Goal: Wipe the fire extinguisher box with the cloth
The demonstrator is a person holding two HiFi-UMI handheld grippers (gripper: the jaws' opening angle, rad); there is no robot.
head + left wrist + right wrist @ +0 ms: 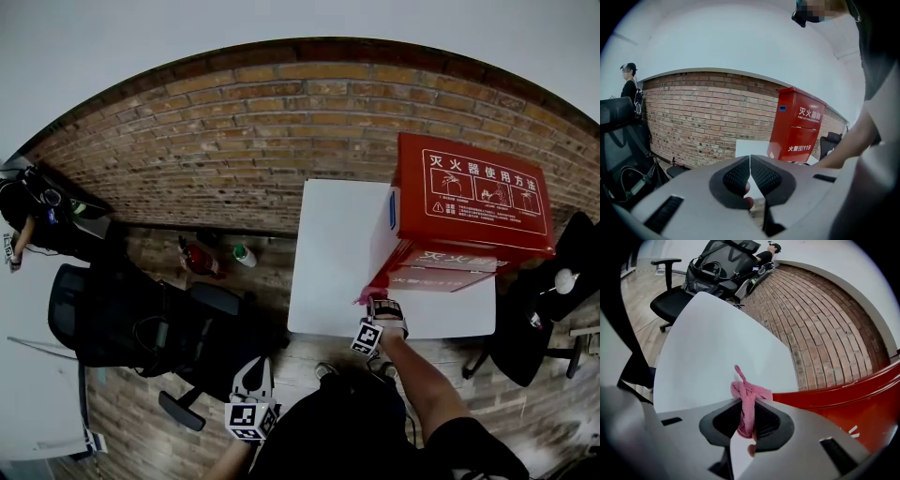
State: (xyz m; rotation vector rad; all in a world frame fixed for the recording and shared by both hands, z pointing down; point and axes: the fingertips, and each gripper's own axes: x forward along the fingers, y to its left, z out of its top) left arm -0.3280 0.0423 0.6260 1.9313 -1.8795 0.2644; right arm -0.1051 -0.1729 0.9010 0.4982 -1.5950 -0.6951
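A red box stands on the right part of a white worktop that sits against a brick wall. The right gripper is at the worktop's front edge, just beside the box's lower left corner. Its fingers are clamped on a pink cloth, which is bunched and pokes up past the tips. In the right gripper view the red side of the box lies just to the right of the cloth, but whether they touch cannot be told. The left gripper hangs low by the person's body, well apart from the worktop and pointed towards the wall and box. Its fingers are together, tips meeting, with nothing between them. A black chair stands on the floor to the left of the worktop
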